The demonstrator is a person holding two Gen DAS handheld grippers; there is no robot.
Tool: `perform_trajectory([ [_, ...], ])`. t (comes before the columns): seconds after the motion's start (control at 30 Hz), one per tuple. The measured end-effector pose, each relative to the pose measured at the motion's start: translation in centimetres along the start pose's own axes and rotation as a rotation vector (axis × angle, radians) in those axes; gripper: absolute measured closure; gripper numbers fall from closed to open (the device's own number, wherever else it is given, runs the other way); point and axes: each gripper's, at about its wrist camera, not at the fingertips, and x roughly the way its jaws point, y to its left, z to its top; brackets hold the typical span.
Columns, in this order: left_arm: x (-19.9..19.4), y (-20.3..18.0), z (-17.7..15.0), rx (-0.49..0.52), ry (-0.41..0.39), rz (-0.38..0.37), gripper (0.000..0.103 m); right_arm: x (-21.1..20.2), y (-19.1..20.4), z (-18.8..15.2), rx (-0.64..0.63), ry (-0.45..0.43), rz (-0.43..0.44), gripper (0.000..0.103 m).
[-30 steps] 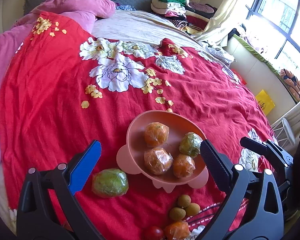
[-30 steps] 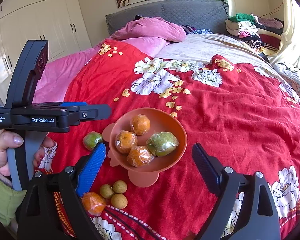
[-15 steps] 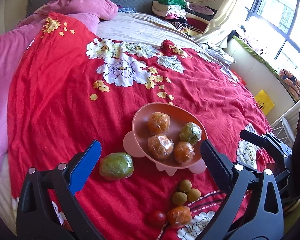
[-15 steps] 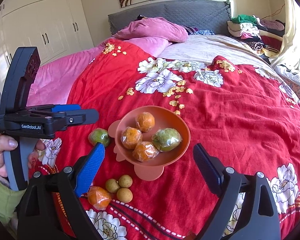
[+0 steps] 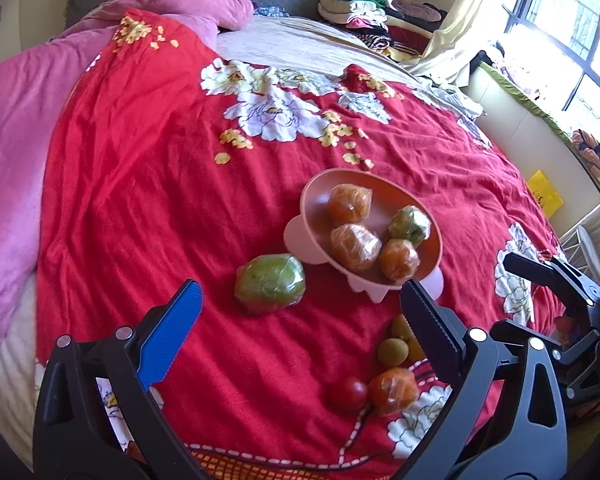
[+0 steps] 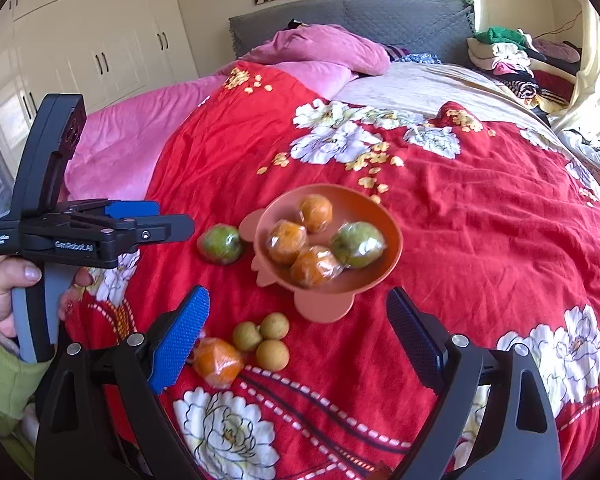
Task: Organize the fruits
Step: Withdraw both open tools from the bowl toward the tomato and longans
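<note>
Jaws on both grippers stand wide apart and hold nothing. Left gripper [image 5: 300,300] frames the wrapped green fruit [image 5: 270,283] at centre frame; right gripper [image 6: 298,306] frames the bowl from lower centre.

Hazards, largest item first:

1. Bed cover [image 5: 148,184]: soft and creased. Pressing down beside a fruit will probably dent the cover and let round items roll.
2. Pink footed bowl [image 5: 324,192]: stands right of centre in the left view and carries three wrapped oranges and one wrapped green fruit. A finger strike on the rim could tip it on the soft surface.
3. Wrapped green fruit: lies on the cover just left of the bowl, apparently untouched. The film wrap looks slick; a shallow grip may slip.
4. Loose wrapped orange [image 6: 217,363], three longans [image 6: 268,340] and cherry tomato [image 5: 347,394]: grouped at lower frame, close together. Closing on one may scatter its neighbours.

Pose: the left hand [image 6: 8,292] grips the handle at left frame; the left gripper points level toward the green fruit. The right gripper hovers above the cover.
</note>
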Motion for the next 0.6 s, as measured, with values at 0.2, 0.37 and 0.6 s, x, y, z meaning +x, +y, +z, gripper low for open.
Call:
perform_trajectory([
  [0.2,-0.1,0.9,-1.2,-0.009,0.015,0.023,0.010,0.2,1.3,-1.1,-0.020,0.027,0.018,0.013],
  [0.37,-0.3,1.1,-1.9,-0.004,0.024,0.042,0.010,0.6,2.4,-1.9,-0.040,0.050,0.037,0.013],
  [0.6,-0.7,0.8,-2.7,0.010,0.030,0.052,0.010,0.9,3.6,-2.9,-0.059,0.074,0.052,0.013],
])
